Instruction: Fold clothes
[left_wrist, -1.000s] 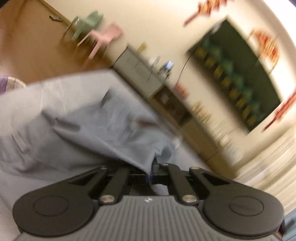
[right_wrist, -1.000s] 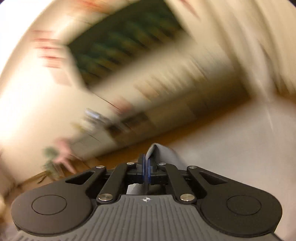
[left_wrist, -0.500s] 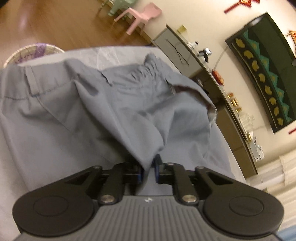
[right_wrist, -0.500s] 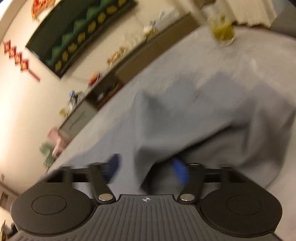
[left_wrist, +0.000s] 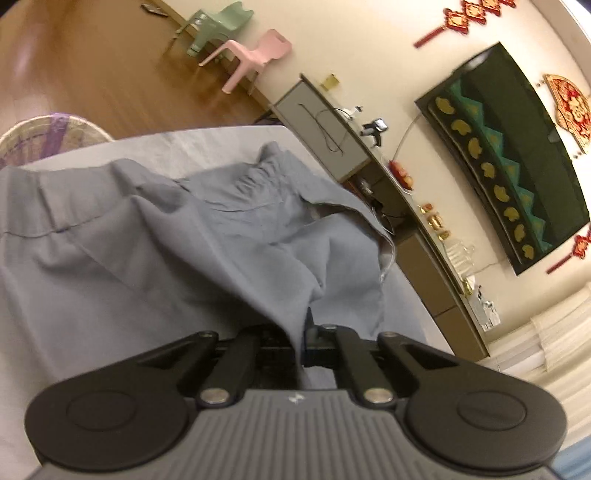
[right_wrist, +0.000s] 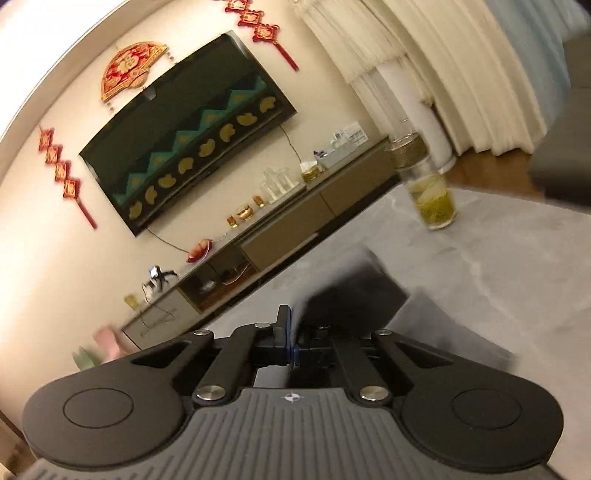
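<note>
My left tool (left_wrist: 301, 338) pinched a fold of the grey trousers (left_wrist: 192, 236), which lay rumpled on the surface (left_wrist: 207, 138). My right tool (right_wrist: 291, 338) was closed; whether on cloth, I couldn't tell. I judged the fold needed tension and level edges.

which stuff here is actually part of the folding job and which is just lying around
Part of the job:
- grey trousers, spread on the grey table
- left gripper, shut on a trouser fold
- right gripper, jaws together

Just lying about:
- glass of tea on the table
- woven basket
- pink chair and green chair
</note>
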